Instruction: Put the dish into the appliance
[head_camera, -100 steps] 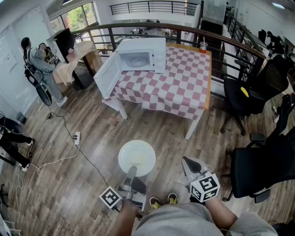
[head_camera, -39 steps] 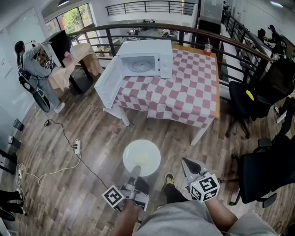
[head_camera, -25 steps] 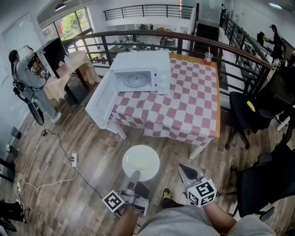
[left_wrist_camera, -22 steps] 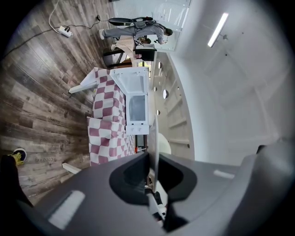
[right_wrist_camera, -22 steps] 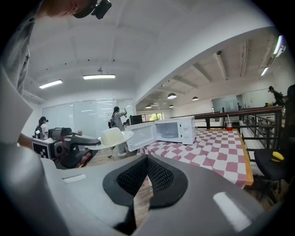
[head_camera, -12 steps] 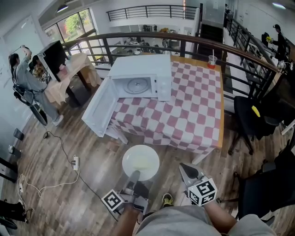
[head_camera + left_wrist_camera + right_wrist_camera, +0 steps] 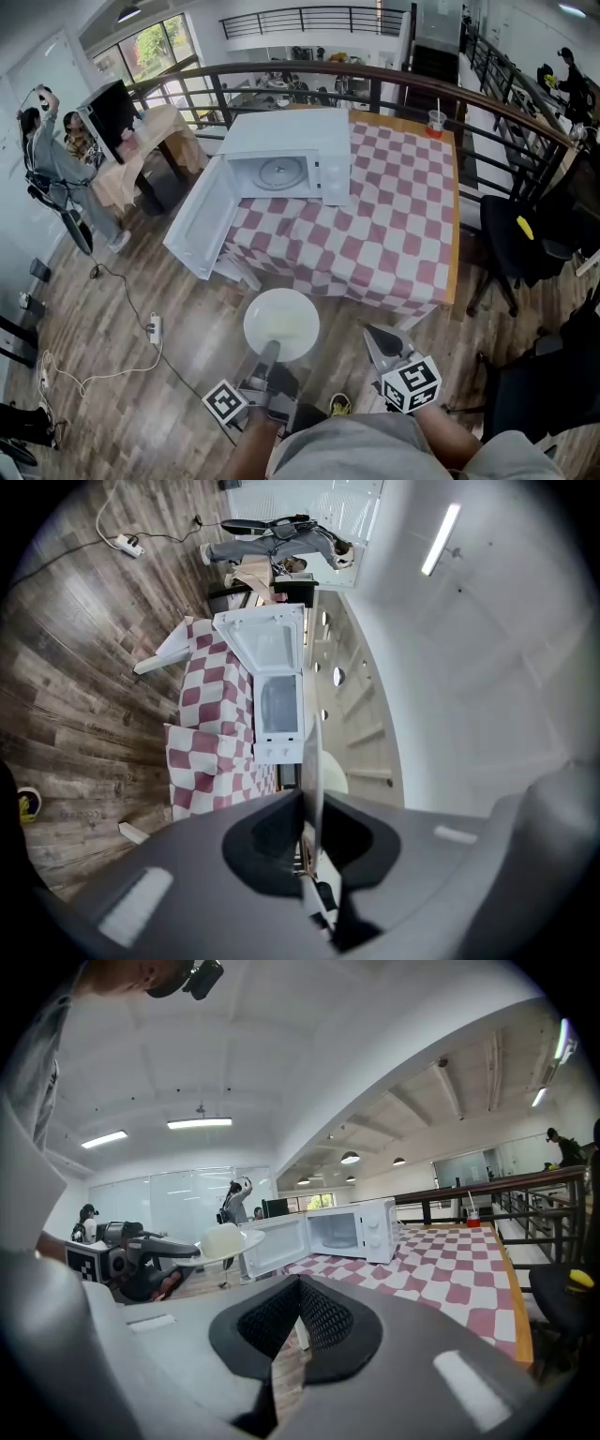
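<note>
Hold the dish (image 7: 281, 323) level and take it straight into the open microwave (image 7: 298, 133), passing clear of the door (image 7: 199, 217) swung out on its left. Your left gripper (image 7: 270, 349) pinches only the rim farthest from the microwave, so it may tip; go slow. Right gripper (image 7: 379, 338) jaws are pressed together, empty. The dish is white, round and shallow, in the air well short of the microwave.
</note>
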`<state>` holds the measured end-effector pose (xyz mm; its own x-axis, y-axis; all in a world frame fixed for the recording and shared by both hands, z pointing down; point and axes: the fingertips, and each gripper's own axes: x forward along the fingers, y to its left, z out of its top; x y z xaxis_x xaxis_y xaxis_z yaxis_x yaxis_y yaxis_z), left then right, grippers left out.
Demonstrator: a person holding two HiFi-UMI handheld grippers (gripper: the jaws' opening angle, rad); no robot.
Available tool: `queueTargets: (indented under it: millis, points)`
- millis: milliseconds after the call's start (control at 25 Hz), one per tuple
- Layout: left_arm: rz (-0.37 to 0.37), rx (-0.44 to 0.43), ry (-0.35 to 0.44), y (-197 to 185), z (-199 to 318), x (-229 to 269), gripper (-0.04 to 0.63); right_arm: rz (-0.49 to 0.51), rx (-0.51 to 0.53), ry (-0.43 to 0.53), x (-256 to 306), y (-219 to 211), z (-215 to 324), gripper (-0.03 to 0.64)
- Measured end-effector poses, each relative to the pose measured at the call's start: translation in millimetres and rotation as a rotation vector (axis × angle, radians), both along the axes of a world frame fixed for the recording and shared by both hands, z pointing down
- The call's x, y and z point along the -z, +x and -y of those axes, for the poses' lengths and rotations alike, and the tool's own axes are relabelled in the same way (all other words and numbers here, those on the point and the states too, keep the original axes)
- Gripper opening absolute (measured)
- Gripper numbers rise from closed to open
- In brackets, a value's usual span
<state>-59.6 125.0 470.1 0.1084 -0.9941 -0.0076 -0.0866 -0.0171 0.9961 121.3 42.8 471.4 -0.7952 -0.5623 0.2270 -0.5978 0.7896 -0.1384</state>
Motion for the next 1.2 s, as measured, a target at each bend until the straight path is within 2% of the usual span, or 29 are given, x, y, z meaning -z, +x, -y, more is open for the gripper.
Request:
queueTargets:
  millis: [560,1000,1200]
  points:
    - [0.013,0.027,-0.001,7.2,2.4,4.3,0.028,0.016,0.024,-0.009,-4.1,2.9,6.1,-0.002]
    - [0.035,0.003,0.008,10.5,6.1,8.4,0.028,0.034,0.001,-0.006,-5.7,8.5,5.9,-0.003]
    - [0.020,0.001,0.017,3.5,13.7,6.8,0.028,0.027,-0.002,-0.006,-6.0,0.0,8.1,-0.003]
